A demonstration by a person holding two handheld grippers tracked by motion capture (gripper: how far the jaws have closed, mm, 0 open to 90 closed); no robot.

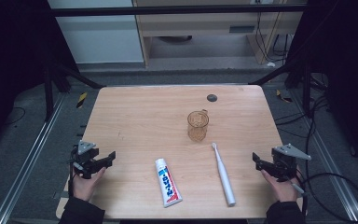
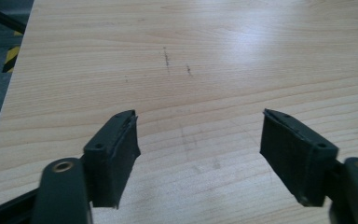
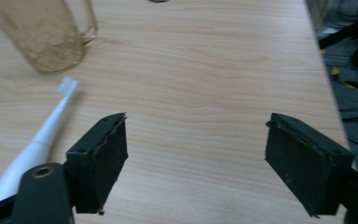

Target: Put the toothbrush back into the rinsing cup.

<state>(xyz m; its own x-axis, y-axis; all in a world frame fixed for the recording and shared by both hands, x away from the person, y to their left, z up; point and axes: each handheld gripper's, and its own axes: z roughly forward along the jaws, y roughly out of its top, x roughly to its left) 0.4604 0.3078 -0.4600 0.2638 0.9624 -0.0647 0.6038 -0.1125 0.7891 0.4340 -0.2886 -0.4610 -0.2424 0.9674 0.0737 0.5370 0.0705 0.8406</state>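
Observation:
An amber see-through cup [image 1: 198, 125] with a handle stands upright near the middle of the wooden table [image 1: 140, 112]. In front of it lie a white toothbrush [image 1: 223, 174], head toward the cup, and a white toothpaste tube [image 1: 168, 182] with red and blue print. My left gripper [image 1: 108, 159] hovers open at the table's near left edge, over bare wood [image 2: 198, 135]. At the near right edge my right gripper [image 1: 257, 161] is open and holds nothing. In the right gripper view [image 3: 196, 140] the toothbrush [image 3: 42, 135] lies left of the jaws and the cup [image 3: 42, 32] stands at the top left.
A small dark round disc [image 1: 211, 97] sits near the table's far edge. Metal rails run along the floor on both sides, and cables [image 1: 335, 182] lie on the floor at the right. Pale cabinets stand beyond the table.

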